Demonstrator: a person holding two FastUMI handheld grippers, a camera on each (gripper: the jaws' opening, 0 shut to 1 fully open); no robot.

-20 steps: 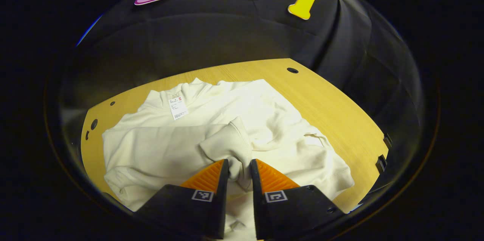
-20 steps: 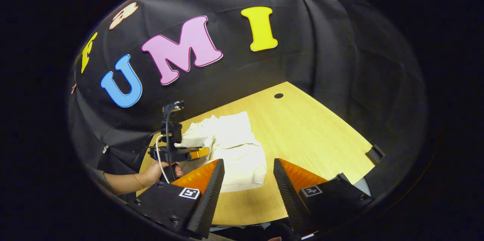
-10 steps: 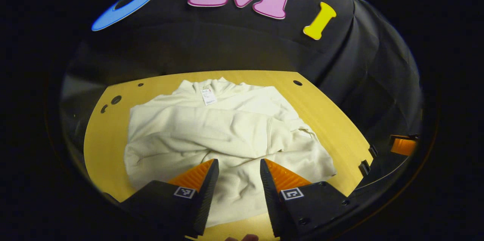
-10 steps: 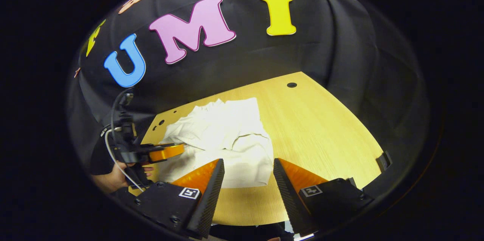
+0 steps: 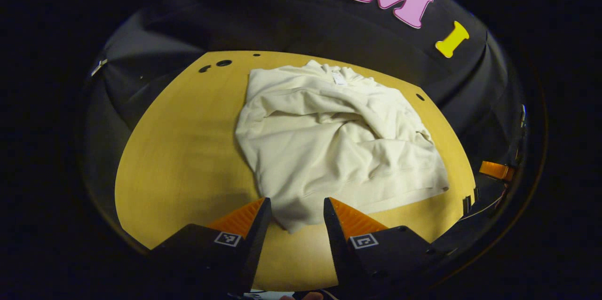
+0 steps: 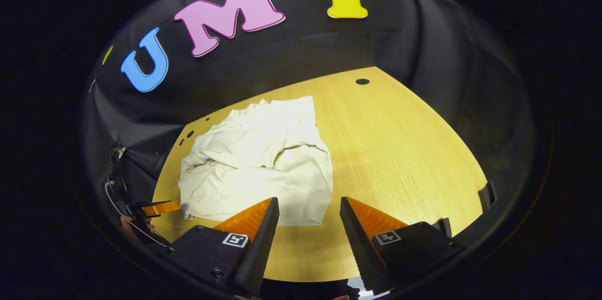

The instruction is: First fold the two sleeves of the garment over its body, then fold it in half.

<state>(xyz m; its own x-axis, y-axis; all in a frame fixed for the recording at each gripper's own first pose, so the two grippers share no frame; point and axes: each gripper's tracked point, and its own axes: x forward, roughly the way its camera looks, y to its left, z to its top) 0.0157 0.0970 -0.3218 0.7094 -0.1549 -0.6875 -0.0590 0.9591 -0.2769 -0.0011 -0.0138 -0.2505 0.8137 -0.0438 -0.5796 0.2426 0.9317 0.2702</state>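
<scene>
While both claws hang apart from the cloth, a cream-white, thick knit sweatshirt (image 5: 338, 140) lies on a light yellow wooden desk (image 5: 178, 149), toward the far edge by the black booth wall. Its collar, with a small white label (image 5: 337, 79), points away; its hem lies nearest the viewer. Both sleeves appear folded across the body, forming rumpled ridges over the chest, so the sleeve step looks done and the halving fold not yet begun.

In the left gripper view, the left claw (image 5: 295, 217) is released, jaws spread and empty, hovering just above the near left corner of the hem. In the right gripper view, the right claw (image 6: 308, 217) is likewise spread and empty, near the hem's right corner. At the left edge of that view, a hand holds the other gripper low beside the desk.

Judging by its soft creases, the sweatshirt will be limp and fairly light, sagging wherever unsupported. Pinching the two hem corners together should carry the lower half evenly toward the collar; the loose sleeves could slip out.
</scene>
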